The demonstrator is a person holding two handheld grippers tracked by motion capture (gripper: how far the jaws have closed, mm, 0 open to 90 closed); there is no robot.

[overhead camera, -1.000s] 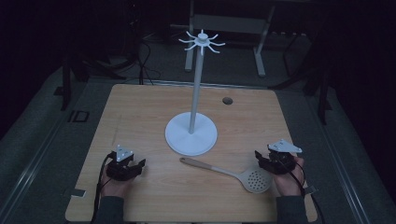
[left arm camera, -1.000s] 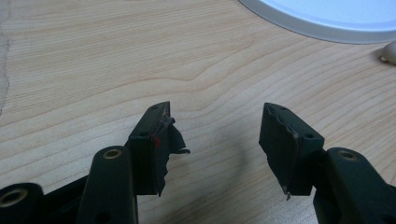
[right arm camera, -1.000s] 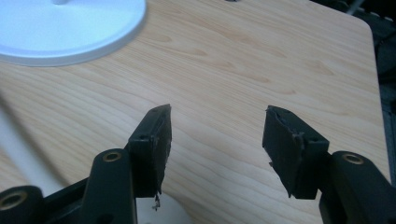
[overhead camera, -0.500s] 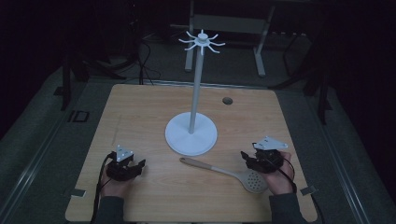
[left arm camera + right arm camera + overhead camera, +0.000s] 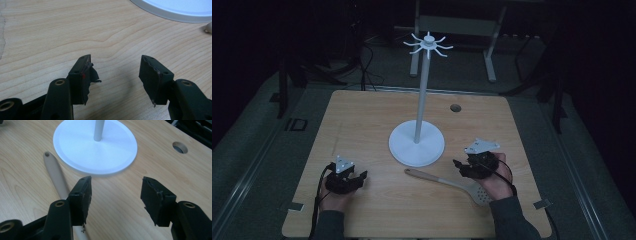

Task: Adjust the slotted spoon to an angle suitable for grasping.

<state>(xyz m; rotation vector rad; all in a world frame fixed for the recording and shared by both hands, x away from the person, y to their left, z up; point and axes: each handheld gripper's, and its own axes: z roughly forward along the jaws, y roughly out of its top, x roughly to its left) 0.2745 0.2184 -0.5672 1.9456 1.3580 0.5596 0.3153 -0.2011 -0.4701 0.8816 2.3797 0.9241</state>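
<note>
A white stand with a round base (image 5: 417, 144) and a tall pole topped by a ring of hooks (image 5: 428, 44) rises from the middle of the wooden table (image 5: 362, 115). A beige slotted spatula (image 5: 447, 183) lies flat in front of the base, handle end toward the left. My right gripper (image 5: 457, 165) hovers open over the spatula's right part, beside the base (image 5: 95, 147); the handle (image 5: 53, 170) runs under its left jaw. My left gripper (image 5: 362, 175) rests open near the front left, with bare wood between its jaws and the base rim (image 5: 175, 10) ahead.
A round cable hole (image 5: 455, 107) sits in the table's far right part, also seen as the hole (image 5: 180, 147). Dark floor, cables and metal frame legs (image 5: 492, 55) surround the table. Small metal brackets (image 5: 294, 206) stick out at the front corners.
My right gripper has moved left and forward, from the table's right edge to a spot over the spatula near the stand's base. The left gripper has stayed put.
</note>
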